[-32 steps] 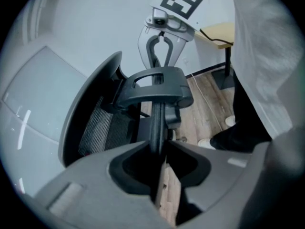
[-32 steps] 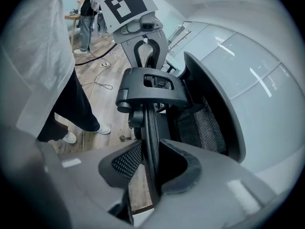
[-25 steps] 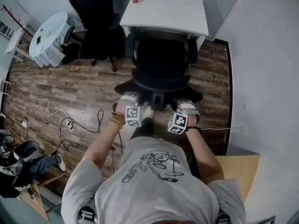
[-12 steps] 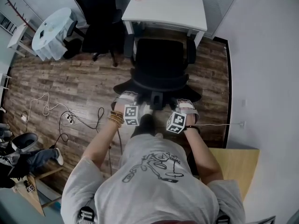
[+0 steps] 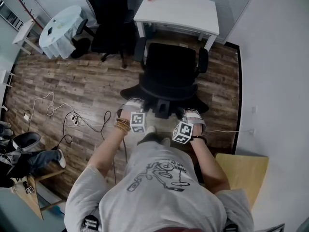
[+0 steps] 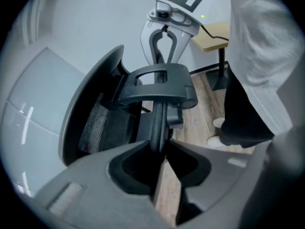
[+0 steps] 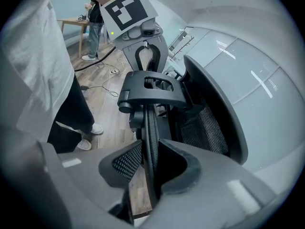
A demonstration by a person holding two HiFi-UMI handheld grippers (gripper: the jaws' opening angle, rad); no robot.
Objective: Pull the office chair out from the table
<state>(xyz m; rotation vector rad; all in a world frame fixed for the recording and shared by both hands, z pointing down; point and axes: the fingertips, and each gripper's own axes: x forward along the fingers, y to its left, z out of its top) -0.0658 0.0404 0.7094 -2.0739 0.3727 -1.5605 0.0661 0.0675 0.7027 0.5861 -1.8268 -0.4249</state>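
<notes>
Office chair | step: pull likely under way, seat just off table near edge | left gripper, right gripper: each pinching backrest rim | next: probably roll straight back, pulling evenly

Cool, even indoor light is falling from above across the head view; the white surface is glaring nearly blank, while the black chair is swallowing its own detail, and shadows on the floor are looking soft. Walls are bending at the edges. Both gripper views are showing round fisheye frames with black corners; the nearest foreground is blurring, and lamp streaks are glinting on the glass panel
</notes>
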